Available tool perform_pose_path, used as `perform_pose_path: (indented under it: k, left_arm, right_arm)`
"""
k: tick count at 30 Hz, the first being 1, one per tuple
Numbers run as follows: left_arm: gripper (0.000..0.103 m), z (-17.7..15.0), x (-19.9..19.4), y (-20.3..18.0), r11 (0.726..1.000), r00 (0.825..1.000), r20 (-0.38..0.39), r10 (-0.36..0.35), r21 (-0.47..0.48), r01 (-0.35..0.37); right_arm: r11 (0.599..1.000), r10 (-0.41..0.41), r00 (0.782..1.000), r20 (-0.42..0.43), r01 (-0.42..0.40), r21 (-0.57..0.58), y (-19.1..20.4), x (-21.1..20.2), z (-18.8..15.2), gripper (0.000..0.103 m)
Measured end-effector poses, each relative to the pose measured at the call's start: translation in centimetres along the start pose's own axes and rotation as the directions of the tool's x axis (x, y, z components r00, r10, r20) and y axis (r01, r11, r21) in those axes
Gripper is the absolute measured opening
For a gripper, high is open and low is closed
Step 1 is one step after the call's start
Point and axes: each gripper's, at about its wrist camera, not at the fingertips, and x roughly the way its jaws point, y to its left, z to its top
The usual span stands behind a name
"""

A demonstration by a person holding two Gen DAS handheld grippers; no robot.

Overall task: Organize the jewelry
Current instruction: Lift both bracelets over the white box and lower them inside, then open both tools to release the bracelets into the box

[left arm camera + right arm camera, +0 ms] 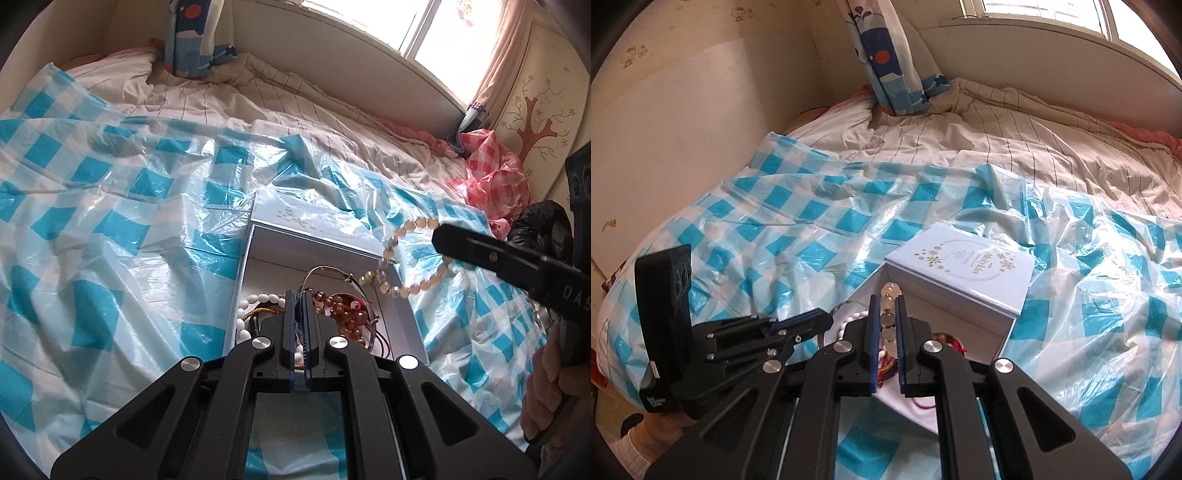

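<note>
An open pale blue jewelry box (317,254) lies on a blue-checked plastic sheet on the bed; its lid (964,266) lies open behind it. Inside are a white bead strand (255,299), amber beads (343,314) and a thin metal bangle (332,271). My left gripper (299,295) is shut with nothing between its pads, low over the box. My right gripper (886,299) is shut on a pale peach bead bracelet (888,317), which hangs over the box's right edge in the left wrist view (402,258).
The blue-checked plastic sheet (110,206) covers a rumpled striped quilt (1015,133). A pink checked plastic bag (495,177) lies at the far right. A blue patterned curtain (890,55) hangs at the head of the bed, under a window.
</note>
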Motion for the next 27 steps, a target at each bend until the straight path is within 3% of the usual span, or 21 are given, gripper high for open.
perform_pose_path:
  k: [10, 12, 13, 14, 24, 27]
  left_arm:
    - [0.003, -0.6, 2.6, -0.1, 0.999, 0.998, -0.048, 0.033, 0.011, -0.033]
    - [0.006, -0.8, 3.1, -0.2, 0.999, 0.997, -0.064, 0.044, 0.02, -0.042]
    - [0.007, -0.8, 3.2, -0.2, 0.999, 0.997, -0.068, 0.048, 0.022, -0.047]
    - [0.009, -0.9, 3.3, -0.2, 0.998, 0.996, -0.072, 0.052, 0.022, -0.051]
    - [0.027, -0.8, 2.7, -0.5, 0.996, 0.995, -0.051, 0.084, 0.043, -0.081]
    - [0.029, -0.7, 2.7, -0.7, 0.995, 0.995, -0.048, 0.093, 0.05, -0.09]
  right_arm:
    - [1.0, -0.011, 0.998, -0.058, 0.012, 0.003, -1.7, 3.0, -0.2, 0.009]
    - [1.0, -0.011, 0.995, -0.098, 0.01, -0.006, -1.8, 4.1, -0.7, 0.017]
    - [1.0, -0.013, 0.993, -0.116, 0.012, -0.01, -1.8, 4.6, -1.1, 0.033]
    - [1.0, -0.016, 0.993, -0.12, 0.014, -0.011, -1.9, 4.9, -1.3, 0.037]
    - [1.0, -0.02, 0.99, -0.137, 0.022, 0.011, -2.6, 6.0, -2.4, 0.038]
    - [1.0, -0.026, 0.989, -0.143, 0.028, 0.014, -2.7, 6.3, -2.6, 0.042]
